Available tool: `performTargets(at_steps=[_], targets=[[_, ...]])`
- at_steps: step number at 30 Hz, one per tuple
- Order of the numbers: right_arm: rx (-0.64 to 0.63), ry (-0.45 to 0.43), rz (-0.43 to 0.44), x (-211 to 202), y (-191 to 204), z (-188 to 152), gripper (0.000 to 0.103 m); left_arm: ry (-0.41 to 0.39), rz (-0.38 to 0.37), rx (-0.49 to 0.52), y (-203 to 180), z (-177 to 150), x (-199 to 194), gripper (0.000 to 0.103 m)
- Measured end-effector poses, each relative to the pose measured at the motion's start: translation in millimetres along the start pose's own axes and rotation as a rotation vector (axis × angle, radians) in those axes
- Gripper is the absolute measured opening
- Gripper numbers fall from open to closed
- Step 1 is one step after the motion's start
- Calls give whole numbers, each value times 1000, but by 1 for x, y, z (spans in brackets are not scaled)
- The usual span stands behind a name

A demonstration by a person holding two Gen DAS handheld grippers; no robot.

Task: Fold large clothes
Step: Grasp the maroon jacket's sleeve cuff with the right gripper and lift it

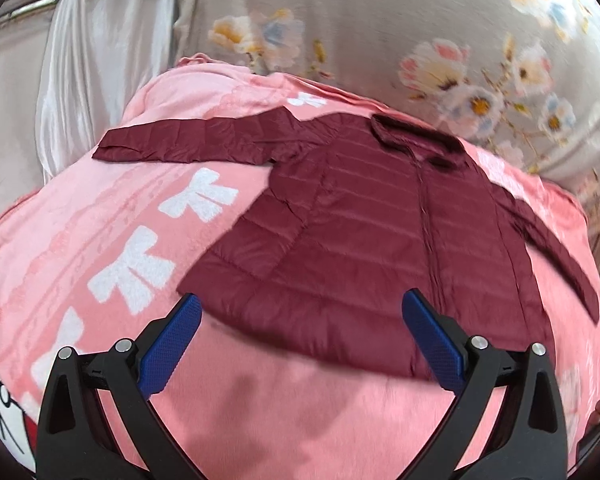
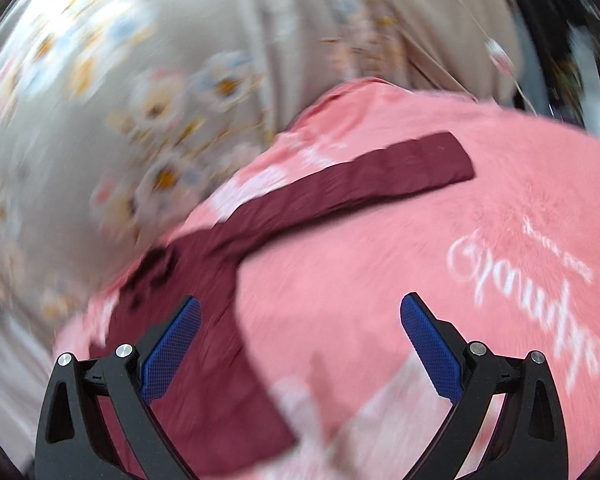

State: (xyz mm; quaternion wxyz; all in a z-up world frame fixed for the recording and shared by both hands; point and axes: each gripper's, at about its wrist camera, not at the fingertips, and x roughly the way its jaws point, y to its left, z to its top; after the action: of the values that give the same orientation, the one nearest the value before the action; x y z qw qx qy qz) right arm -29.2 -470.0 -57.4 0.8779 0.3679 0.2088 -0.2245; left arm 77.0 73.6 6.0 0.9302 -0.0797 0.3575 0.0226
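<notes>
White bow shapes (image 1: 132, 268) and, in the right wrist view, blurred white script (image 2: 540, 300) that cannot be read mark the pink blanket (image 1: 300, 400). The maroon jacket (image 1: 364, 224) lies flat on it, front up, sleeves spread; its right sleeve (image 2: 340, 188) is smeared by blur. Floral bedding (image 1: 420, 40) lies beyond. The left gripper (image 1: 300, 344) and right gripper (image 2: 300, 344) hover spread wide, grasping nothing.

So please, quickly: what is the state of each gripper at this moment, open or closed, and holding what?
Left gripper: open, holding nothing, above the hem of the dark red quilted jacket.
Right gripper: open, holding nothing, over the pink fleece blanket.
</notes>
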Motion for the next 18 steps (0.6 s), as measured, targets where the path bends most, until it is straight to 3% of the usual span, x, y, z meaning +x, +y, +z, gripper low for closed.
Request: performTargets(at_steps=[2,11,18], targets=[[129,-4,-30,37,-38,25,98,-16,15,-16,4,7,7,98],[350,-41,-80,109,-115,64,98,-33,78,-75,14,29,45,98],[329,-94,-116,130,-116,83,94,-16,95,-43,5,31,69,98]])
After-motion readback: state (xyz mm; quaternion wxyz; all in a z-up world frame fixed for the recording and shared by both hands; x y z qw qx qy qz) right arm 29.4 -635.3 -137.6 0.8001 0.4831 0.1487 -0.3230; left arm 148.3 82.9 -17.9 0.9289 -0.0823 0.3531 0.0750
